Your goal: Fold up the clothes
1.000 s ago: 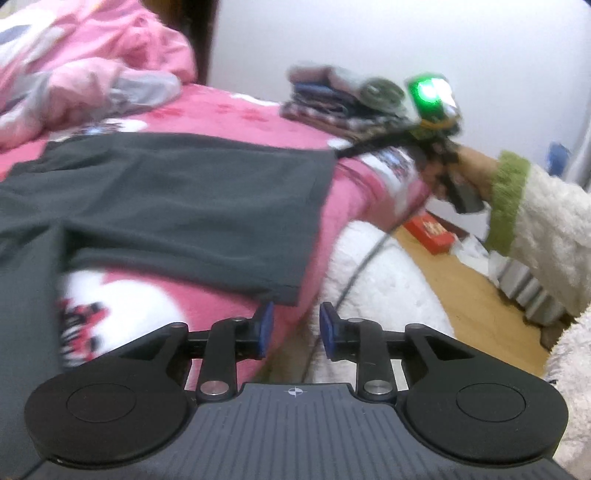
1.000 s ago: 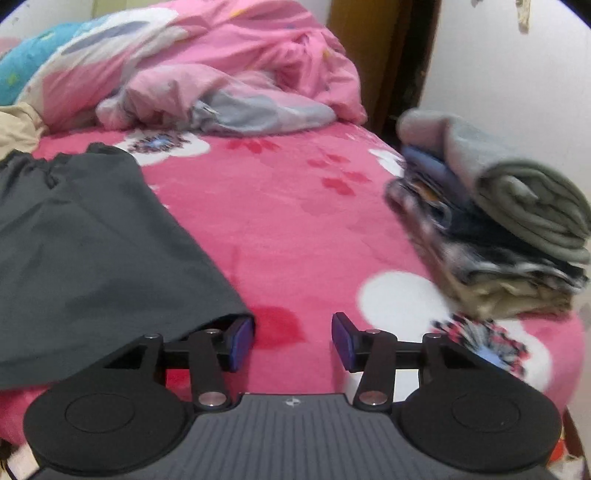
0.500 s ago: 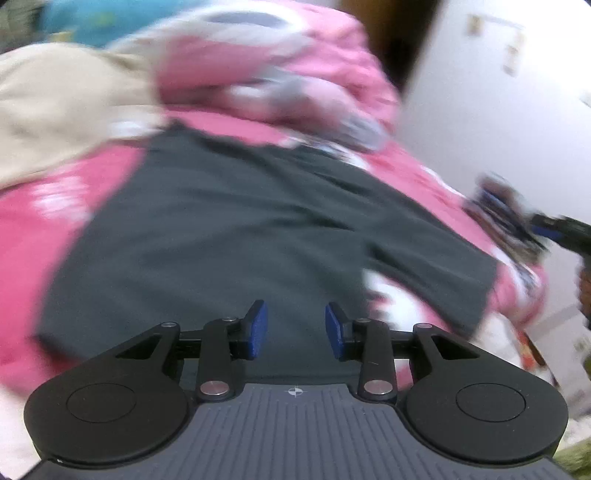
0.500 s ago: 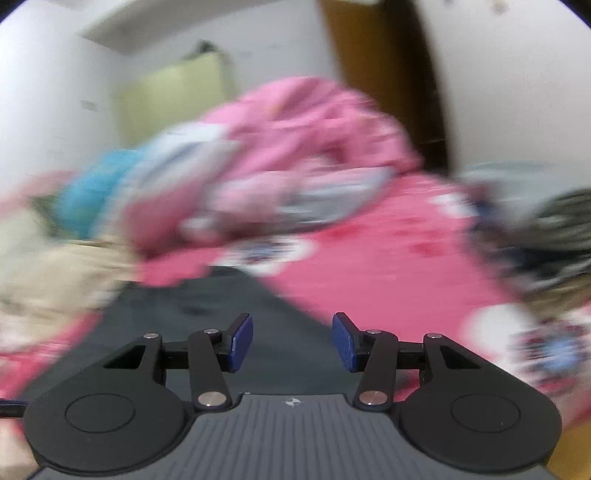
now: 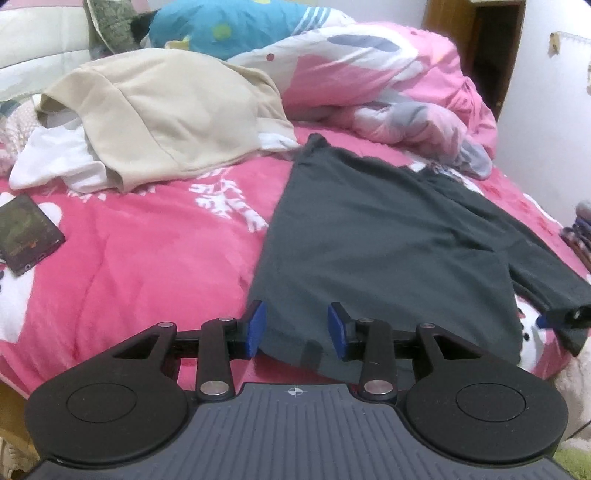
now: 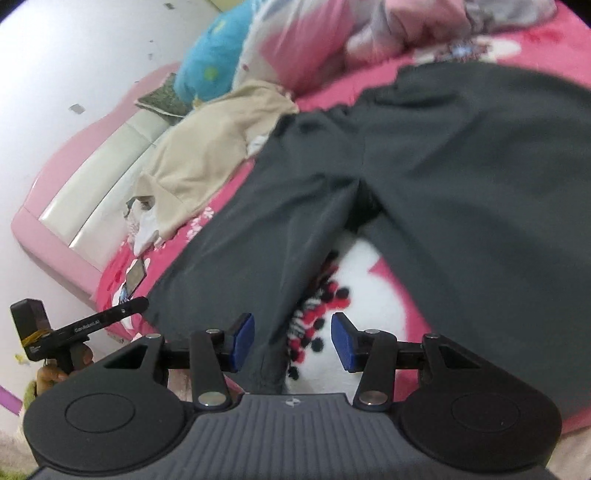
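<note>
Dark grey shorts (image 5: 388,236) lie spread flat on the pink bed cover (image 5: 147,258), waistband away from me and both leg hems near the bed's front edge. My left gripper (image 5: 297,325) is open, its fingers straddling the hem corner of the left leg. My right gripper (image 6: 291,341) is also open, hovering over the inner hem edge of a leg of the shorts (image 6: 461,166), with patterned bedding showing between the two legs. The right gripper's tip (image 5: 561,319) also shows at the far hem in the left wrist view. Neither gripper holds anything.
A beige garment (image 5: 166,107) on white cloth lies at the back left, by a blue pillow (image 5: 229,26) and a bunched pink duvet (image 5: 388,81). A dark phone (image 5: 26,232) rests at the left. A folded stack (image 5: 580,236) peeks in at the right edge.
Both cameras swung left, away from the folded stack and onto the shorts' leg hems. Both grippers stayed open and now hover at the near hems.
</note>
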The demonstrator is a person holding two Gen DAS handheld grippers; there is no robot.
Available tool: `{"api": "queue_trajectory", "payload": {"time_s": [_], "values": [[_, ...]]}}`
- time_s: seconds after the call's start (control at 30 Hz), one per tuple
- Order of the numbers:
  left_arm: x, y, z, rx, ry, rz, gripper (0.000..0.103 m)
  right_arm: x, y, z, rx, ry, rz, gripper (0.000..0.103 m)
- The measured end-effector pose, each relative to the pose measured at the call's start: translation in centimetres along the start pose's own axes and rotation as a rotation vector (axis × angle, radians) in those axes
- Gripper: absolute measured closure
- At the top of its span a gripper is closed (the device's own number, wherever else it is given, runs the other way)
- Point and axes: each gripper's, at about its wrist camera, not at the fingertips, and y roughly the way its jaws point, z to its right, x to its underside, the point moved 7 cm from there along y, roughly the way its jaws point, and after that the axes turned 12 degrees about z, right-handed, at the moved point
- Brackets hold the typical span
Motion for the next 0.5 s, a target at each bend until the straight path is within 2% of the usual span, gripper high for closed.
{"api": "queue_trajectory", "payload": {"time_s": [0.2,0.37,0.43,0.47,0.5], "values": [[0.1,0.9,-0.9,0.001,0.041,0.002,0.066,2.5,1.6,-1.5,-0.047,0.051,-0.061,0.056],[0.5,1.7,-1.8,0.012,0.058,-0.016,0.067,2.9,2.0,-1.2,-0.016,0.067,-0.048,0.058],[0.8,2.0,-1.8,0.024,0.059,-0.025,0.085,3.2,2.0,-1.2,-0.015,0.083,-0.046,0.059],[0.9,2.1,-1.8,0.025,0.062,-0.024,0.088,3.4,2.0,-1.2,-0.015,0.082,-0.045,0.06],[0.9,2.0,-1.8,0.024,0.062,-0.019,0.095,3.6,2.1,-1.3,-0.016,0.08,-0.047,0.065]]}}
